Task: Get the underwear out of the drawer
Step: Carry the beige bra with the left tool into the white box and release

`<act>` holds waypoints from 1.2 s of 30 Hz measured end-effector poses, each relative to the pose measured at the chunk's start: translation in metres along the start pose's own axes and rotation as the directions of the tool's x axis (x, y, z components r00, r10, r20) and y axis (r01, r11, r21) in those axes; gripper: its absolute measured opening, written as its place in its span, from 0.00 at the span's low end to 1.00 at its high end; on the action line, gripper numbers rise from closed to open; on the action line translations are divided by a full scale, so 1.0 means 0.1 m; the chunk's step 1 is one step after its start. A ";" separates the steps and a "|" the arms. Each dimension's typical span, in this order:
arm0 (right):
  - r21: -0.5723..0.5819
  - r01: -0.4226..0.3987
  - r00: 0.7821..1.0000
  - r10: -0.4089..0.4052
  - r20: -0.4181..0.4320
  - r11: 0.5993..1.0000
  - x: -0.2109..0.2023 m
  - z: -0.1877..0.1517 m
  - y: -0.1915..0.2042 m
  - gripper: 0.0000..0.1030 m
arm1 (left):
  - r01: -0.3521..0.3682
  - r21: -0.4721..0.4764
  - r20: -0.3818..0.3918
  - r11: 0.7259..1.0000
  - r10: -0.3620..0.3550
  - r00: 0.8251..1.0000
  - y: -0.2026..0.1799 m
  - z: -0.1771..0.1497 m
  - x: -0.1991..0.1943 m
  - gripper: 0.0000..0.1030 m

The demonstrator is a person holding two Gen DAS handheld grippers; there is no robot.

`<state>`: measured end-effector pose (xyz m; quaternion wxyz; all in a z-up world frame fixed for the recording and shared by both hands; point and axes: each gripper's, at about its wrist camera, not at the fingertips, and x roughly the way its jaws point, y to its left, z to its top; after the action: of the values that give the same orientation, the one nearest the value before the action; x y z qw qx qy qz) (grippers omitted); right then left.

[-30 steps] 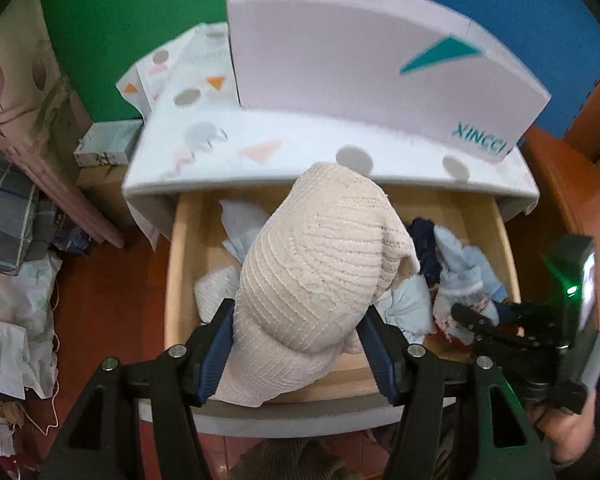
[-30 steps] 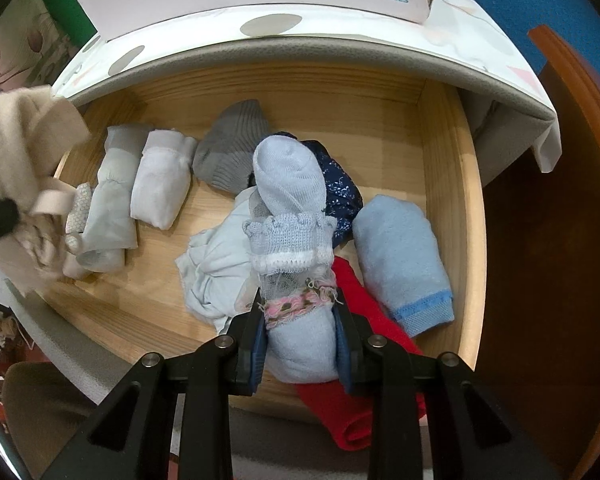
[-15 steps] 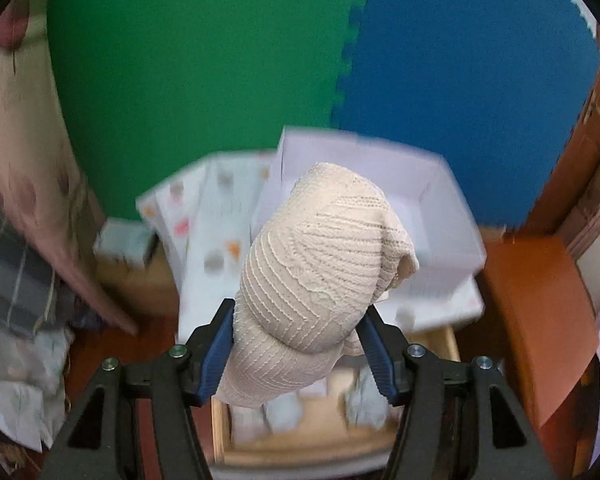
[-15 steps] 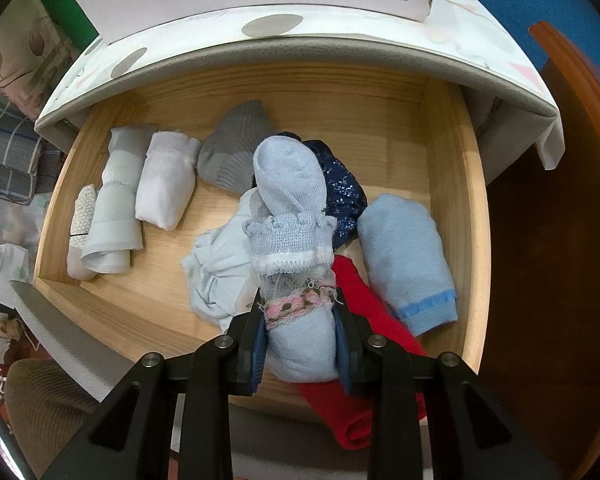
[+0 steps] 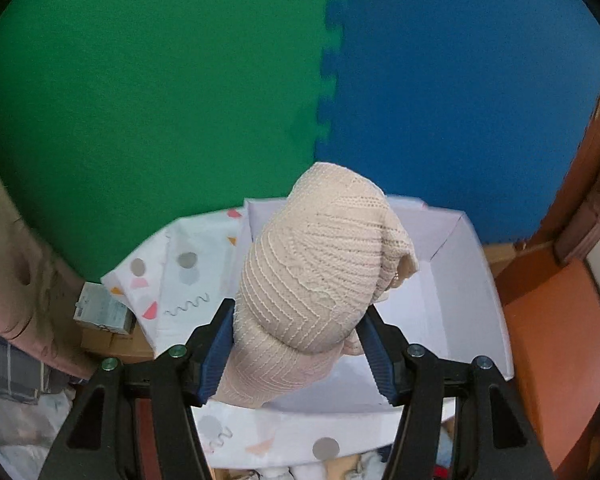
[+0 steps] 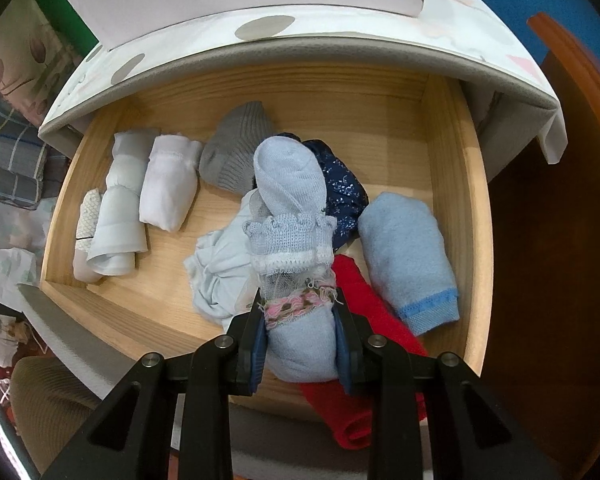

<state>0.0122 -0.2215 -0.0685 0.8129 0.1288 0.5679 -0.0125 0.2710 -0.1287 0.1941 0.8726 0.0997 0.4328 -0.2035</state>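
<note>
My left gripper (image 5: 296, 344) is shut on a cream knitted roll (image 5: 320, 280), held in the air above an open white shoe box (image 5: 464, 280) on the cabinet top. In the right wrist view the wooden drawer (image 6: 456, 160) stands pulled out. My right gripper (image 6: 300, 340) is shut on a pale blue rolled garment (image 6: 290, 200) with a frilled white cuff and a pink patterned band, over the drawer's front part. Around it lie a red piece (image 6: 360, 300), a light blue roll (image 6: 408, 256), a dark blue dotted piece (image 6: 344, 188) and a crumpled pale blue piece (image 6: 220, 272).
A grey knit roll (image 6: 236, 152) and white and pale rolls (image 6: 168, 184) lie at the drawer's left. The cabinet top wears a dotted white cloth (image 5: 188, 272). Green and blue foam mats (image 5: 180, 80) line the wall. An orange-brown wooden board (image 5: 556, 340) stands on the right.
My left gripper has risen with the cream roll from above the drawer to over the shoe box on top. The right gripper has stayed put, still gripping the pale blue roll.
</note>
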 end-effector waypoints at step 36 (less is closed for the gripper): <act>-0.006 -0.007 1.000 0.007 -0.012 1.000 0.03 0.01 0.02 0.26 | -0.175 -0.095 -0.253 0.980 0.146 0.956 0.01 -0.73 0.75 0.65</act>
<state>0.0143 -0.2194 -0.0704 0.8098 0.1285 0.5725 -0.0071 0.2602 -0.1224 0.0901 0.8304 0.1079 0.5387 -0.0927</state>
